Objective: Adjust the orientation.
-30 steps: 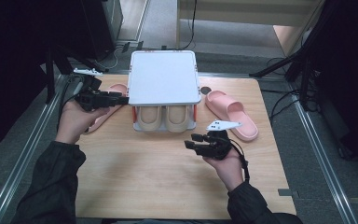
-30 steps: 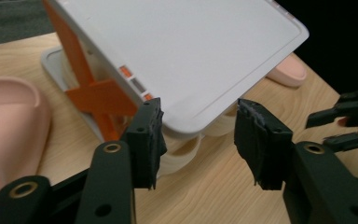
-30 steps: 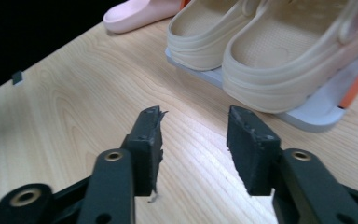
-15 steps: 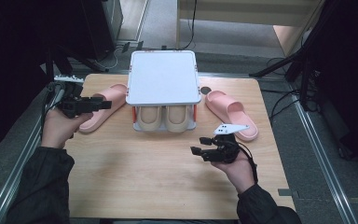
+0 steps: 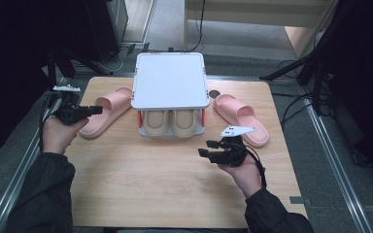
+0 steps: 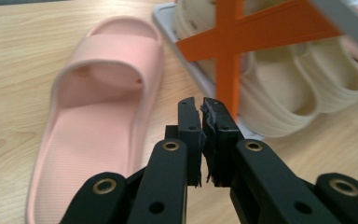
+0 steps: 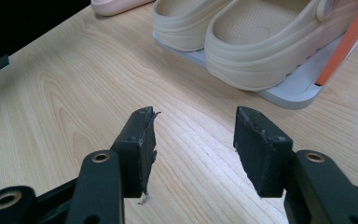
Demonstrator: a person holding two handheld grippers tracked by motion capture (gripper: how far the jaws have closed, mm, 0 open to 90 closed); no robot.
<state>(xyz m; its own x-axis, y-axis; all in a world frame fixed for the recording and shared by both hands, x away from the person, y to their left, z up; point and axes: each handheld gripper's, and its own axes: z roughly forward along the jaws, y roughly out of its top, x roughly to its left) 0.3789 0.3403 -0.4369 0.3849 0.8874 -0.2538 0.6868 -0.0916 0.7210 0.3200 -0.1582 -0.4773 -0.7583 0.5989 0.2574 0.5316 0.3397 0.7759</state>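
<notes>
Lying flat, smooth pink slipper (image 6: 102,112); left tongs (image 6: 201,108) closed empty, right tongs (image 7: 193,121) agape.

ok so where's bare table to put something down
The near half of the table is free, from the rack front to the near edge, between the left gripper and right gripper. It is crowded farther back: a pink slipper flanks the rack on each side.

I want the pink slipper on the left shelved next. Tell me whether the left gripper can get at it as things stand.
Probably yes. The left gripper hangs just beside the left slipper, and nothing lies between them. Its jaws are shut, so they must open first. The rack stands off to the side, clear of the way.
</notes>
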